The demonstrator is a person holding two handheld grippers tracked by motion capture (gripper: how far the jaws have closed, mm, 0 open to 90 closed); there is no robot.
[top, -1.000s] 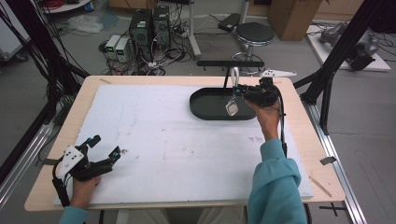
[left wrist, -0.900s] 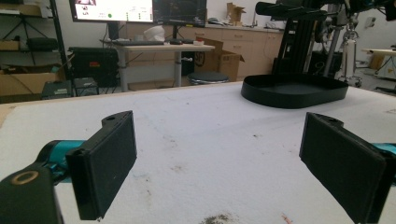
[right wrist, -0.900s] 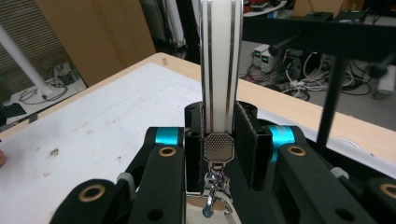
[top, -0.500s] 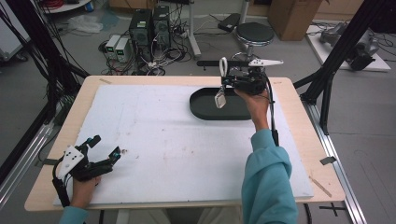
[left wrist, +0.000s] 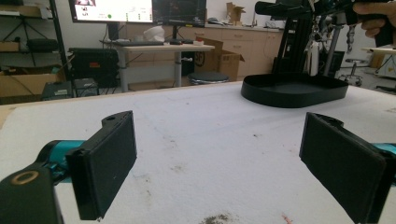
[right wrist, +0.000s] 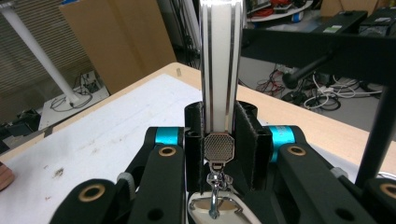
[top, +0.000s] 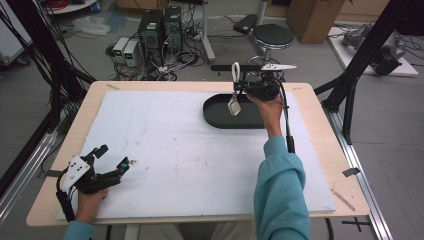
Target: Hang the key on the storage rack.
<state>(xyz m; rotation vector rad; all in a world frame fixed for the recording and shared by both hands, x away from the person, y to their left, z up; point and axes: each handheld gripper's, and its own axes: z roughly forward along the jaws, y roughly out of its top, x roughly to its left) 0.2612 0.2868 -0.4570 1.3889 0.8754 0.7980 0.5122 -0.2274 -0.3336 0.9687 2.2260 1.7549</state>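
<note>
My right gripper [top: 238, 87] hangs above the far part of the black oval tray [top: 216, 120], shut on a white strap with metal edges [right wrist: 220, 60] that stands up between its jaws. From the strap's round mesh clasp [right wrist: 218, 148] dangles a white tag [top: 234, 106], just above the tray. My left gripper [top: 114, 156] rests on the white mat near the front left corner. Its jaws are wide apart with nothing between them, as the left gripper view [left wrist: 219, 163] shows. The tray [left wrist: 294, 88] lies far ahead of it.
The white mat [top: 175, 150] covers most of the wooden table. A black bar [top: 225, 67] on a stand runs just beyond the far edge, close behind the right gripper. A stool [top: 271, 36] and computers [top: 160, 25] stand on the floor beyond.
The right gripper has moved toward the table's far edge and a little left, carrying the strap and tag over the tray's far part. The left gripper has stayed in place.
</note>
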